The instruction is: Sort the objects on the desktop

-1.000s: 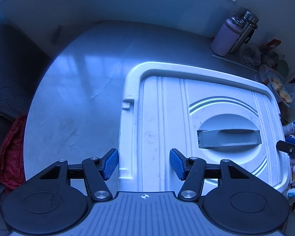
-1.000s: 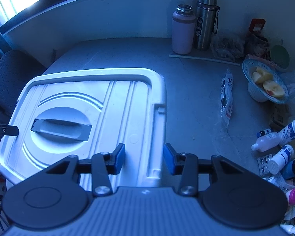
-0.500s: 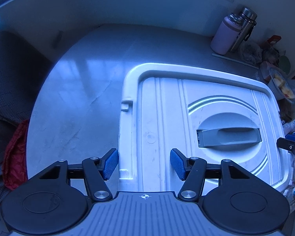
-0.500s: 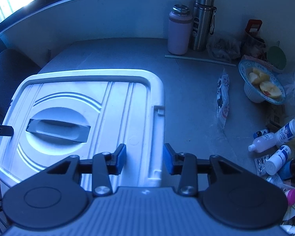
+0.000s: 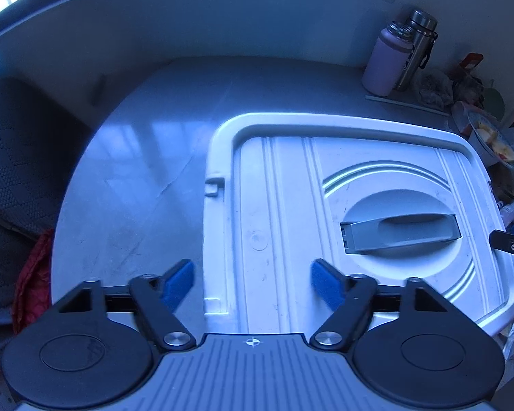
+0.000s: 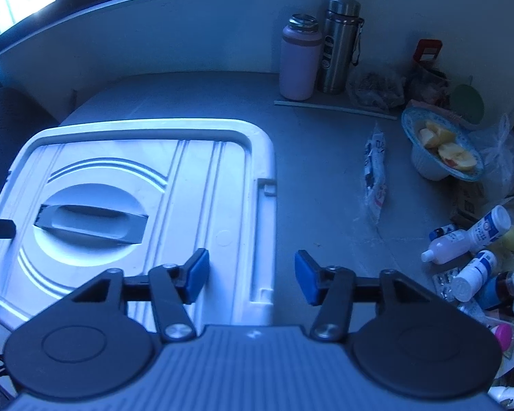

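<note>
Left tool [image 5: 252,282] and right tool [image 6: 252,275] have just been opening, both gaping, pads straddling the white lid's [image 5: 291,205] edges, gripping nothing.

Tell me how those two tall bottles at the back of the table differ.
The pink bottle is shorter and wider, with a pale matte body. The steel flask is taller and slimmer, shiny, and has a dark strap hanging down its side. The pink bottle stands to the left of the steel flask, as seen from the right wrist. Both stand upright, close together, against the wall.
</note>
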